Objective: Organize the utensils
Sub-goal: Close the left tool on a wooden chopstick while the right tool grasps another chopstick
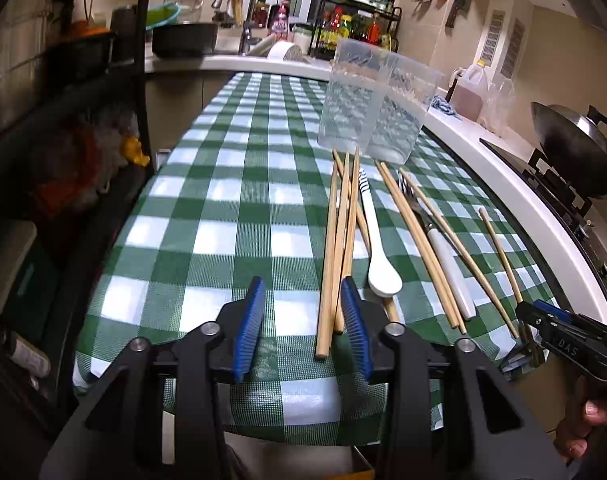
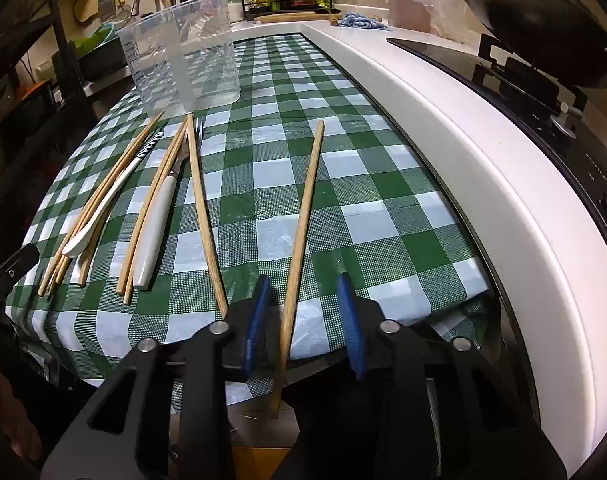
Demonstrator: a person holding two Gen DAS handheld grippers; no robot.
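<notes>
Both hand-held grippers reach in from the bottom of their frames over a table with a green-and-white checked cloth [image 1: 231, 208]. Low in the left wrist view, the left gripper [image 1: 301, 320] has its blue pads [image 1: 249, 320] parted, with the near ends of a bundle of wooden chopsticks [image 1: 335, 248] lying between them, close against the right-hand pad; the left-hand pad stands clear of the wood, so nothing is pinched. At the bottom centre of the right wrist view, the right gripper [image 2: 303, 324] is likewise spread, and a single chopstick [image 2: 303, 220] runs up the frame between its pads without either pad pressing on it. That stick's near end overhangs the table edge.

Right of the bundle in the left view lies a white spoon [image 1: 377, 248] with its bowl toward the camera and a striped handle end pointing up the frame. Further right sit a pair of chopsticks [image 1: 419, 248], a white-handled fork [image 1: 447, 264] and another lone chopstick [image 1: 451, 236] crossing near the fork's tines.

Two clear plastic containers [image 1: 367, 100] stand side by side, touching, just beyond the far tips of the utensils, at upper centre of the left view and upper left of the right view.

A white counter [image 2: 483, 160] curves along the right side, with a dark wok [image 2: 543, 20] at upper right. Fingers of a hand [image 1: 583, 428] show at the lower right of the left view.
</notes>
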